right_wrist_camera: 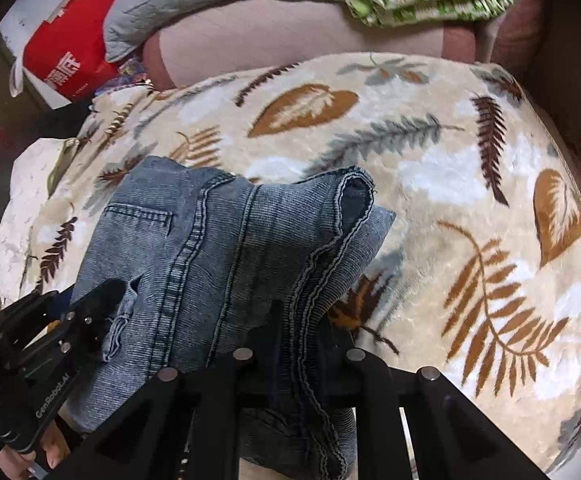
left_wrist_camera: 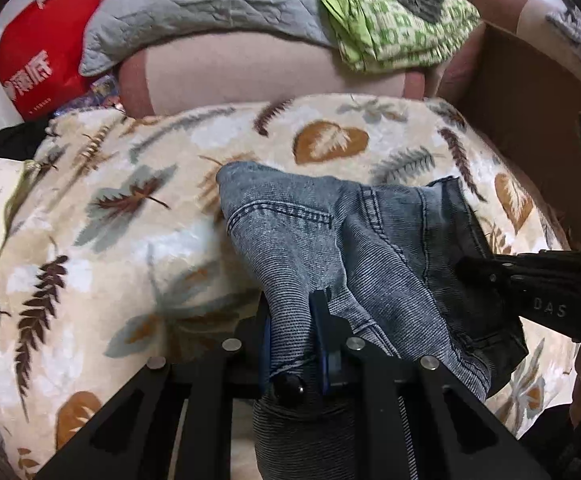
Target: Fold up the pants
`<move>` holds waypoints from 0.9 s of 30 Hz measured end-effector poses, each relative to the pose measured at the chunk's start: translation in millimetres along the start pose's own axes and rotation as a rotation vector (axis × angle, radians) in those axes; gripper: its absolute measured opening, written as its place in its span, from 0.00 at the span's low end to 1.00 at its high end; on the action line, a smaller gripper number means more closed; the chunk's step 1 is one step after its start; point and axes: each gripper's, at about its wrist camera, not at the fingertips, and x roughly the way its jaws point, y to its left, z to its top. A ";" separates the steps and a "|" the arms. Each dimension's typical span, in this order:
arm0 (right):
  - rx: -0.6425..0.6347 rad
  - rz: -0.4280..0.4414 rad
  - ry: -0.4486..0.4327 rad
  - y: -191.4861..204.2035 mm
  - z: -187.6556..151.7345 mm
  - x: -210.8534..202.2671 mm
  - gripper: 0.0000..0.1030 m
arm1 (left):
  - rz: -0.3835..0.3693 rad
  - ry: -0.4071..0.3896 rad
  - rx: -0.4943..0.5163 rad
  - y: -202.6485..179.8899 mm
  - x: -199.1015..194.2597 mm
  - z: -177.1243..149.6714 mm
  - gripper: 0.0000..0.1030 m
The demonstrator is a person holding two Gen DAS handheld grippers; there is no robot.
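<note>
Denim pants (left_wrist_camera: 330, 240), grey-blue, bunched up and hanging between both grippers over a cream blanket (left_wrist_camera: 130, 220) printed with brown, ochre and grey leaves.

Left gripper (left_wrist_camera: 292, 344): clamped on a fold of the pants. Blue pads press the fabric from both sides; cloth spills out below the fingers toward the camera and drapes up and right across the view. A stitched pocket seam shows on the upper part of the bunch.

Right gripper (right_wrist_camera: 296, 344): closed on a thick hemmed edge of the pants. Fingers mostly buried under the fabric, so pad contact itself isn't clear, but the cloth runs straight down between them and the jaws sit nearly together. Pants fan out up and left from there, with a back pocket and a double-stitched seam visible and an open leg or waist end curling at the top.

Cross-views: the right gripper enters the left wrist view from the right edge, black, its tip against the darker denim. The left gripper shows in the right wrist view at lower left, tip on the pants' edge, with a person's fingers (right_wrist_camera: 50, 452) on its handle.

Far end of the pants seems to touch the blanket; can't tell for certain.

Background: pink sofa cushion (left_wrist_camera: 250, 76) behind the blanket, grey quilted cover (left_wrist_camera: 194, 4) on top of it, green patterned cloth (left_wrist_camera: 394, 28) folded at upper right, red bag (left_wrist_camera: 46, 44) at upper left, brown cardboard box (left_wrist_camera: 530, 104) on the right.
</note>
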 end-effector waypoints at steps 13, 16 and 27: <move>-0.093 0.072 -0.126 65.1 40.6 -44.5 0.14 | 0.055 -0.142 -0.076 54.0 -54.8 24.1 0.18; -0.094 0.063 -0.133 64.1 44.0 -51.9 0.14 | 0.049 -0.151 -0.057 47.6 -56.1 29.3 0.18; -0.104 0.068 -0.187 75.4 100.0 -67.4 0.14 | 0.078 -0.186 -0.051 60.0 -46.3 78.0 0.18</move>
